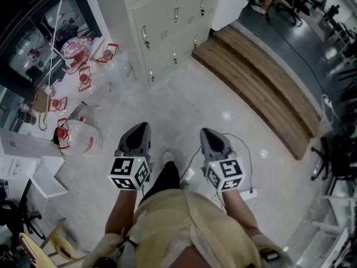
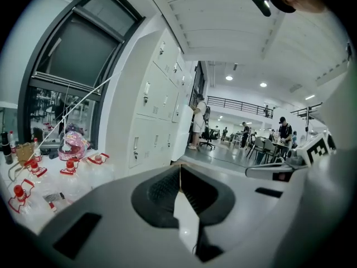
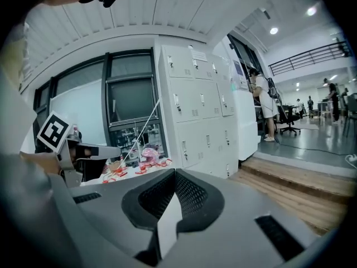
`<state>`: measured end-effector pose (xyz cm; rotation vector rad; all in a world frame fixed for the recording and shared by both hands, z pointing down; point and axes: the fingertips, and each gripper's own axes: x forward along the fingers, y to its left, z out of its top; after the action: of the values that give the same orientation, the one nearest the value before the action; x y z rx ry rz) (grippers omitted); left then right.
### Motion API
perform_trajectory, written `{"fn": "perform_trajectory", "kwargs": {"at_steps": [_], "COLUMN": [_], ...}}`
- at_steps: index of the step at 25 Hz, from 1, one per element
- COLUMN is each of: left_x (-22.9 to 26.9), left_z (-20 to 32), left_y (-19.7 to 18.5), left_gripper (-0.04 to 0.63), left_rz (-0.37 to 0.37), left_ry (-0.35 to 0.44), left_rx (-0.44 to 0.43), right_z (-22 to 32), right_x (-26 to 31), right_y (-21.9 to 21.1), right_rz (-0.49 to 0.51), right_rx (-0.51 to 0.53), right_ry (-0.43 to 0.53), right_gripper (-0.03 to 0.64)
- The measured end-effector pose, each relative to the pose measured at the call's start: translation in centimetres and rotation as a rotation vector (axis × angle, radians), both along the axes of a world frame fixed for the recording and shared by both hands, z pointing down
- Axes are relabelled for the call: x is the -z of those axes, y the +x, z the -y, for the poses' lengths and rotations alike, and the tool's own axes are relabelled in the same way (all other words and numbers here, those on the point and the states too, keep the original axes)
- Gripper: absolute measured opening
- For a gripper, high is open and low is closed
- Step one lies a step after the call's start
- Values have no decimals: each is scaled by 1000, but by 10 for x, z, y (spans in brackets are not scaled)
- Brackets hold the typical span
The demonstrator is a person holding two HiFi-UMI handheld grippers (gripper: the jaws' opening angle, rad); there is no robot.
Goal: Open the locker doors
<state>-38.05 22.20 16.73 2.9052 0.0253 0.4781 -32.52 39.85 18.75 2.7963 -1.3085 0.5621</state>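
Note:
A bank of white lockers (image 1: 167,21) stands ahead, all its doors closed, each with a small handle and lock. The same lockers (image 2: 153,113) fill the middle of the left gripper view, and the lockers (image 3: 201,113) stand well ahead in the right gripper view. My left gripper (image 1: 140,128) is held low in front of the person, shut with nothing in it. Beside it my right gripper (image 1: 207,134) is also shut and empty. Both are far short of the lockers, over bare floor. Tips meet in both gripper views: left gripper (image 2: 179,166), right gripper (image 3: 174,173).
Clear water jugs with red caps (image 1: 75,133) and a pink toy (image 1: 75,48) lie left of the lockers by a dark window. A wooden step (image 1: 262,88) runs along the right. A cable and power strip (image 1: 245,193) lie near the person's feet. People stand in the distance (image 2: 198,121).

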Motion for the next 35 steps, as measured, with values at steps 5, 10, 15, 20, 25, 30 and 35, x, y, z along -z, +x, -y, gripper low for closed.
{"fn": "perform_trajectory", "kwargs": {"at_steps": [5, 10, 15, 20, 25, 30, 35], "left_x": [-9, -13, -14, -17, -16, -20, -25], "left_z": [30, 70, 105, 131, 149, 161, 180], "left_y": [34, 62, 85, 98, 110, 130, 166], "left_gripper": [9, 9, 9, 9, 9, 9, 9], "left_rz": [-3, 7, 18, 41, 62, 55, 24], "left_ry": [-29, -33, -27, -33, -22, -44, -47], "left_rx": [33, 73, 96, 96, 90, 142, 220], "right_z": [32, 78, 125, 165, 198, 221, 254], "right_x": [-6, 2, 0, -3, -3, -7, -18], "right_y": [44, 90, 125, 151, 179, 217, 261], "right_rz": [5, 1, 12, 26, 31, 35, 45], "right_rx": [49, 85, 137, 168, 187, 215, 304], "right_ry": [-39, -20, -4, 15, 40, 50, 45], "right_gripper": [5, 5, 6, 6, 7, 27, 66]}}
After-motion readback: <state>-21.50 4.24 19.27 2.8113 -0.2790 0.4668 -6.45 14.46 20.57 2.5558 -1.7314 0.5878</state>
